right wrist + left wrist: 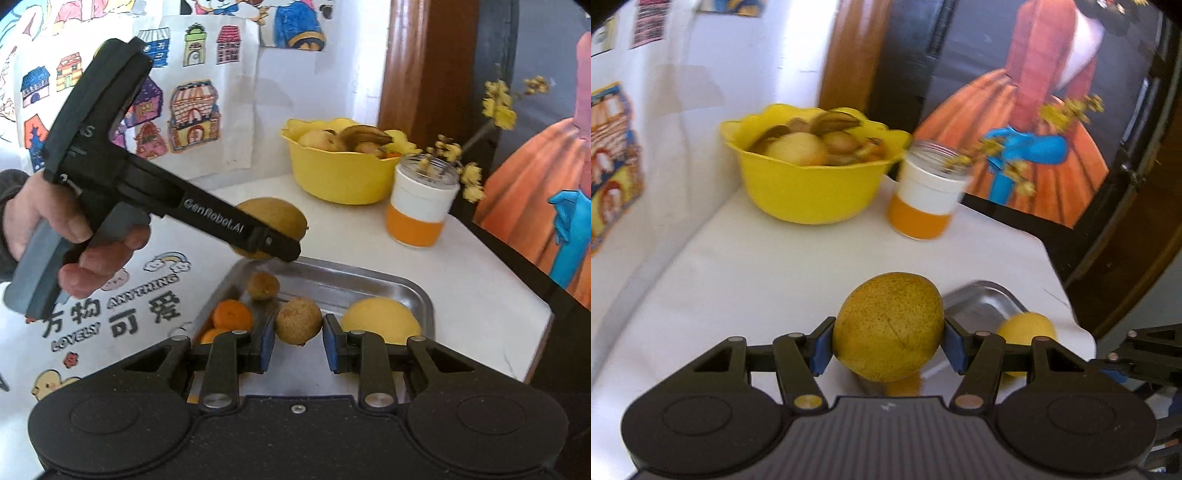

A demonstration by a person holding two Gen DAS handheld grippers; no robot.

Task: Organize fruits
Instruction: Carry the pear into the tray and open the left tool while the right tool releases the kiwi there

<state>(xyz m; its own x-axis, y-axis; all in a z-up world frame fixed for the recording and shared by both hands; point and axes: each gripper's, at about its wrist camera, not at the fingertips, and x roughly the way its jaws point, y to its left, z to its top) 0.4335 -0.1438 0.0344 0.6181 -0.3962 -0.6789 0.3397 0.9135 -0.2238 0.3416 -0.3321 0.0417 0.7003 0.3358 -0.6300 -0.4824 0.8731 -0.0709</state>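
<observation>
My left gripper (888, 347) is shut on a large speckled yellow-green fruit (888, 325), its blue pads pressing both sides. In the right wrist view a person's hand holds that left gripper (280, 240) with the big fruit (273, 218) above the far left corner of a steel tray (369, 275). My right gripper (299, 347) is shut on a small round brown fruit (297, 320) over the tray. In the tray lie a small brown fruit (263, 286), orange tangerines (232, 314) and a yellow fruit (380, 319).
A yellow bowl (340, 181) with bananas and other fruit stands at the back by the wall. Beside it is a jar (417, 210) with an orange base and yellow flower sprigs. The white table's right edge (517, 280) runs close to the tray.
</observation>
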